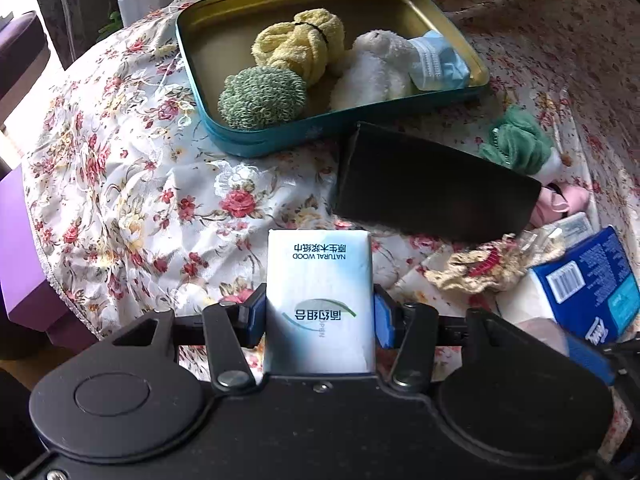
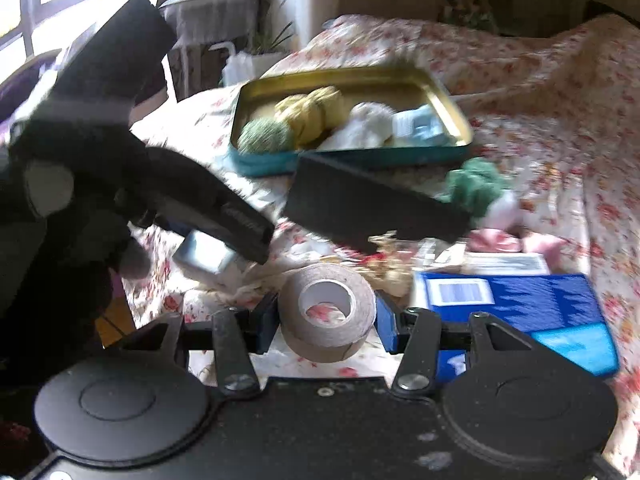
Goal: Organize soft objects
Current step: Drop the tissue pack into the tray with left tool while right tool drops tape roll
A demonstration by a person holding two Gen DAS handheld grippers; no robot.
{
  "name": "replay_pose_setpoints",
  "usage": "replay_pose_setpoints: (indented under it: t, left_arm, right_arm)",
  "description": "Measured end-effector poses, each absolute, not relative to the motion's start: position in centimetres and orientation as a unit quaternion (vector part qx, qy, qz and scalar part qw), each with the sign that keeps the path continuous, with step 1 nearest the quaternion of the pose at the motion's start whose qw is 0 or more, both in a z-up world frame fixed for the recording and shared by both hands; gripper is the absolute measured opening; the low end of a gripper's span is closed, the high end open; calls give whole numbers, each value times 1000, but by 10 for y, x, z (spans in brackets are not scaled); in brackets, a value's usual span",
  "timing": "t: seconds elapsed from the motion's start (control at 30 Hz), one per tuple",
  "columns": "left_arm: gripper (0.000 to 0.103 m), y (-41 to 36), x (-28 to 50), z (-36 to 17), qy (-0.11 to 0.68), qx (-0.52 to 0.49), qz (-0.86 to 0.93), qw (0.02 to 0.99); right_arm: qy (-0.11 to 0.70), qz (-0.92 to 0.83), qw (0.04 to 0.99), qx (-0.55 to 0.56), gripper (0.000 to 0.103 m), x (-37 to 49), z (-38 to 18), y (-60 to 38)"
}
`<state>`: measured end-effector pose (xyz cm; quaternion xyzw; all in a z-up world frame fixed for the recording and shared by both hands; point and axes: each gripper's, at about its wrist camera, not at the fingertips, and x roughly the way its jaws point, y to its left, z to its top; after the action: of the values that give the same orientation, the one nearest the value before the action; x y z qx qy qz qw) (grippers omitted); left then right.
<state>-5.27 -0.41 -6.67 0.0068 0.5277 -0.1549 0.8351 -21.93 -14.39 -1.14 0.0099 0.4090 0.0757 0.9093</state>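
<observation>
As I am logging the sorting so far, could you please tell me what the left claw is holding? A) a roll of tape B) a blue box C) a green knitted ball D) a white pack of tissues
D: in the left wrist view the left claw grips a white tissue pack between its blue pads.
</observation>
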Motion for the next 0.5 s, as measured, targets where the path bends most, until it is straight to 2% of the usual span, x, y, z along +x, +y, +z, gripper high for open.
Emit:
replay_pose_setpoints:
  t: [0.2, 0.5]
  left_arm:
    - [50, -11, -63, -58, 527, 14, -168, 833]
    - [50, -23, -50, -31, 510, 24, -186, 839]
  right_arm:
    - [393, 26, 918, 39, 49, -242, 5, -183]
    - [403, -72, 909, 80, 49, -252, 0, -241]
